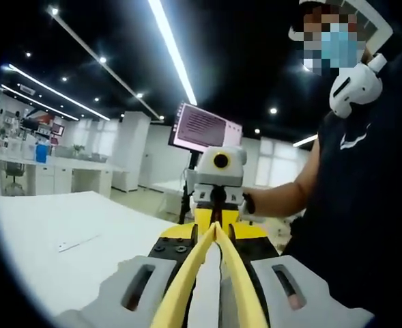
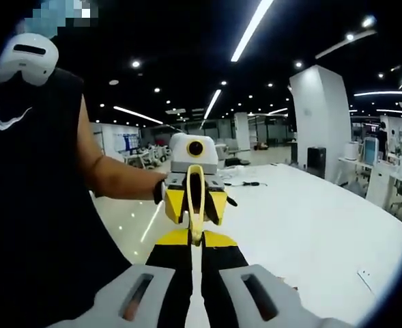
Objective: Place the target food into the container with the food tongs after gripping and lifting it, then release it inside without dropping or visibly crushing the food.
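Note:
Yellow food tongs [image 1: 211,273] lie between the jaws of my left gripper [image 1: 214,236], which is shut on them. Their two arms run forward and meet at a point. My right gripper [image 1: 218,205] faces that point head-on, held by a person's hand. In the right gripper view my right gripper [image 2: 195,239] has its black and yellow fingers [image 2: 173,263] pressed together. The left gripper [image 2: 194,205] hangs straight ahead, with the tongs [image 2: 195,198] pointing at me. The tongs' end reaches my right fingertips; I cannot tell if it is pinched there.
A person in a black shirt [image 1: 364,205] stands close on the right, and fills the left side as the person [image 2: 37,171] in the right gripper view. A white table [image 1: 57,239] carries a small flat item [image 1: 78,242]. A monitor [image 1: 204,128] stands behind. Another white table [image 2: 317,225] spreads to the right.

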